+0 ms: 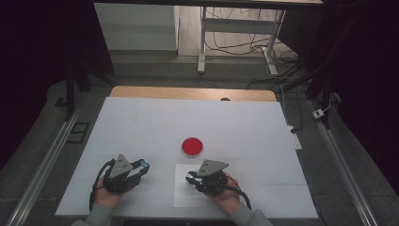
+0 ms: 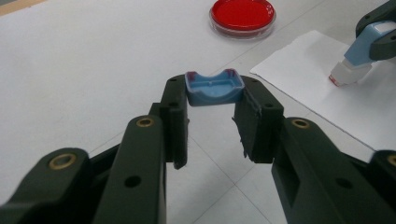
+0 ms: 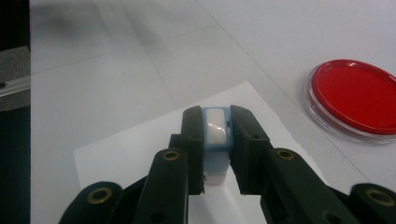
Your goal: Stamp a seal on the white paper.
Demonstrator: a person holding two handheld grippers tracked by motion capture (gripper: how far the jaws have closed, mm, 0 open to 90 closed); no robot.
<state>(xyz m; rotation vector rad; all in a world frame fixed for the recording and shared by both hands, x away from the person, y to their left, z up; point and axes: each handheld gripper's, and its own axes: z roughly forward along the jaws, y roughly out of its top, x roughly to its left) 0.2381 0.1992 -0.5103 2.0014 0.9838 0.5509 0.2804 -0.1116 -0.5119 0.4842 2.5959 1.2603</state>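
Nearest us, our hands rest side by side by the table's near edge, with a red dish lying unobstructed just beyond them toward its middle. Our left gripper is clamped on a blue cap, its hollow facing up. Our right gripper is closed around a blue-and-white stamp, which stands tilted, tip down on the white paper sheet.

We find no text, label, brand, number or sign that can be read on anything in these views.
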